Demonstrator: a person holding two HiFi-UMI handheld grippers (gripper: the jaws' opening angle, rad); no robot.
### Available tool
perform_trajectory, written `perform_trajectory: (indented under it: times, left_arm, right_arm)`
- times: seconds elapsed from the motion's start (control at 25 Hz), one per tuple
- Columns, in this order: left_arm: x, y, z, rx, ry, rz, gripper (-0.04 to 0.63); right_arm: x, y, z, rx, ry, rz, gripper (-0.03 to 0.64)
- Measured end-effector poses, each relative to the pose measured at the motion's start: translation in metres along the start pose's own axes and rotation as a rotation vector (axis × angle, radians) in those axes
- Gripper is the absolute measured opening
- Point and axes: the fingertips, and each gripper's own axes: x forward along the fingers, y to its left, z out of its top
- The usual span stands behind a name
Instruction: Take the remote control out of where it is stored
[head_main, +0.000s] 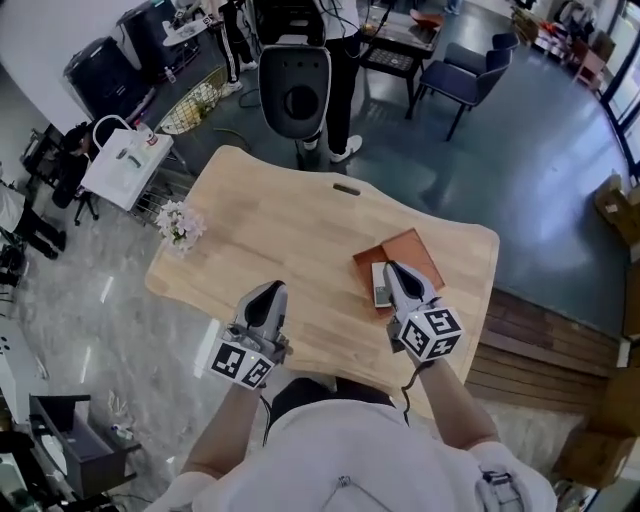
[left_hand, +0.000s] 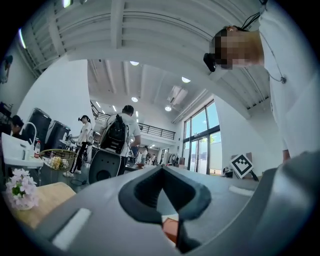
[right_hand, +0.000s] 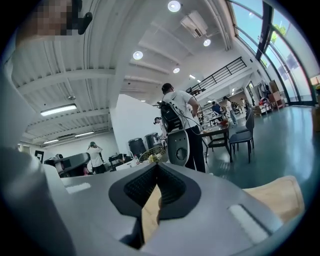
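Wooden table (head_main: 300, 220): left tongs (head_main: 272, 290), right tongs (head_main: 392, 268) both closed, empty; right near remote control (head_main: 381, 288).

- Tabletop (head_main: 300, 230): light wood, under the jaws.
- Flowers (head_main: 180, 225): at its left edge, left of and beyond the jaws.
- Chair (head_main: 296, 92): grey, past the far edge, ahead of the jaws.
- Bag (head_main: 125, 165): white, far left, beyond the flowers.

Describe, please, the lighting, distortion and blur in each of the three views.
Head view: even daylight, soft shadows, a sheen on the floor; the wide lens bends the edges of the table. Left gripper view: fisheye with dark corners; the left hand-held gripper is very near and looks soft; the windows are bright. Right gripper view: the same fisheye; a ceiling lamp glares.
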Motion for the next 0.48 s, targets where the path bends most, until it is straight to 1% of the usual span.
perform_trajectory:
  times: [0.12, 0.24, 0.36, 0.48]
  left_arm:
    - [0.009, 0.009, -0.014, -0.019, 0.043, 0.003, 0.0]
    - [0.015, 0.014, -0.033, -0.059, 0.093, -0.016, 0.001]
    - [0.02, 0.016, -0.053, -0.096, 0.143, -0.042, 0.001]
    - [0.025, 0.022, -0.069, -0.132, 0.18, -0.051, 0.001]
  right_arm:
    - [0.01, -0.015, -0.012, 0.022, 0.038, -0.025, 0.028]
    - [0.012, -0.032, -0.034, 0.033, 0.1, -0.084, 0.029]
    - [0.013, -0.055, -0.07, 0.057, 0.195, -0.158, 0.048]
    - [0.018, -0.083, -0.117, 0.074, 0.32, -0.22, 0.096]
